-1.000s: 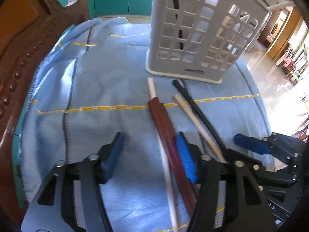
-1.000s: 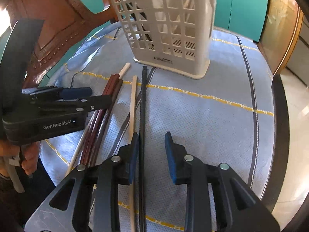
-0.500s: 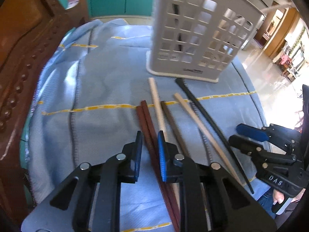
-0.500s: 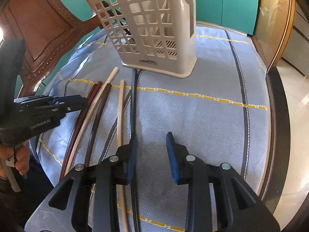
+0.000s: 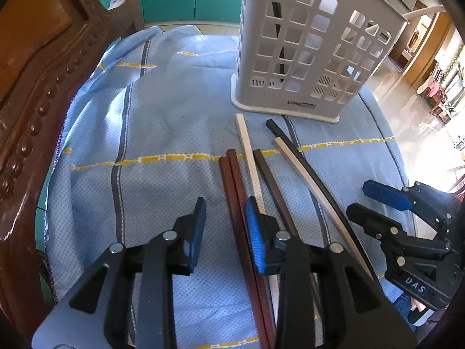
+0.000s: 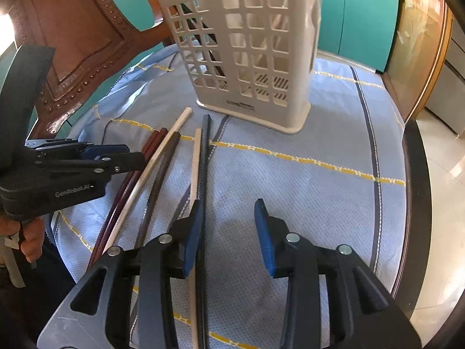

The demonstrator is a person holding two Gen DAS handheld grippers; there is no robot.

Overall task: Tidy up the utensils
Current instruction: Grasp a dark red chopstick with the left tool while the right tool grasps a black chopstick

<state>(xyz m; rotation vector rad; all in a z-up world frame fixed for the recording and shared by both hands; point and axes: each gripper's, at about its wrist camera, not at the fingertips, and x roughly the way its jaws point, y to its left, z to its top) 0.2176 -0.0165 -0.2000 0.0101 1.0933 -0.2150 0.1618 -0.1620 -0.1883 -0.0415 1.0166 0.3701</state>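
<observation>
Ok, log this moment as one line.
left gripper: open over red chopsticks | right gripper: open, empty | basket: upright

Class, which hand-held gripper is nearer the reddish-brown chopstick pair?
Left hand-held gripper: the reddish-brown chopstick pair lies between its open fingers. Right hand-held gripper straddles the black chopstick instead.

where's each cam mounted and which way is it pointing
Left wrist: rides the left gripper, looking forward over the blue cloth at the white basket; its own open fingers and the right gripper show.
Right wrist: rides the right gripper, facing the same basket from the other side; the left gripper and a hand show.
Shared: basket, cloth, chopsticks.
</observation>
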